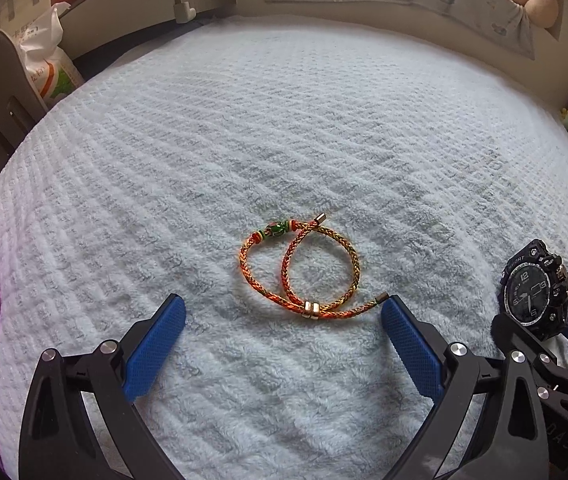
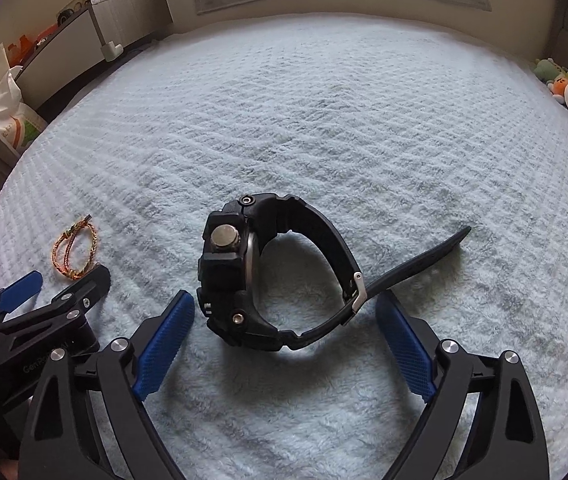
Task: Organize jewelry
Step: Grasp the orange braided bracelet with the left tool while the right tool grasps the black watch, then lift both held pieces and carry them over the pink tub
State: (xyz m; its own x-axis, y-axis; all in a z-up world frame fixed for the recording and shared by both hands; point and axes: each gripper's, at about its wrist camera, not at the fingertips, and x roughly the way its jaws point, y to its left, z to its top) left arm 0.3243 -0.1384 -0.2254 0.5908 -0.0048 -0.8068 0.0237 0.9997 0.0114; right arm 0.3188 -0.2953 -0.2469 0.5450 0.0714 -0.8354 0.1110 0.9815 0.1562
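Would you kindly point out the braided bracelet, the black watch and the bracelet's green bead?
braided bracelet [image 1: 354,264]: left wrist view, on its right-hand cord.
black watch [image 2: 224,268]: right wrist view, on the case's side.
green bead [image 1: 275,231]: left wrist view, on the bead's middle.

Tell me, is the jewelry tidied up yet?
Not yet. Nothing looks put away: the braided orange-gold cord bracelet and chunky black sport watch both lie on the fluffy white blanket. Nothing is held; the left gripper and right gripper stand open by each. Picking up remains.
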